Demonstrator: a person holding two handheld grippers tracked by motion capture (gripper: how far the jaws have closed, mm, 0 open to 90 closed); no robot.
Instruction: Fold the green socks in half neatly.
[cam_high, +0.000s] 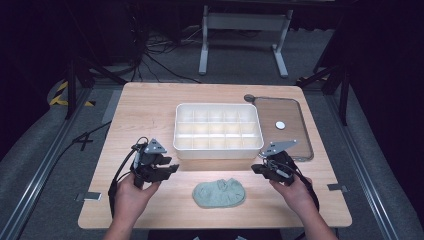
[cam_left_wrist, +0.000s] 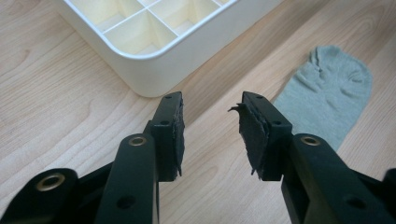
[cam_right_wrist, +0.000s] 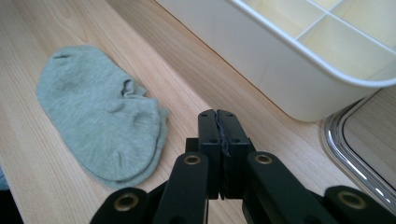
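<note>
Jaws apart on left gripper (cam_left_wrist: 210, 130), pressed together on right gripper (cam_right_wrist: 218, 126), sock (cam_high: 220, 194) between them, untouched

Looking down on the wooden worktop (cam_high: 150, 107): a grey-green sock (cam_high: 220, 194) lies flat between the left gripper (cam_high: 167, 168) and the right gripper (cam_high: 258, 169), a bit nearer the person than either set of fingers. Both grippers are held in a hand, fingers pointing inward toward each other, nothing in them. Just beyond the fingers sits a white divided organiser tray (cam_high: 218, 146), all compartments bare. Past the right gripper's fingers, beside that tray, lies a clear lid (cam_high: 292, 140) with a small white disc (cam_high: 280, 125) on it.
</note>
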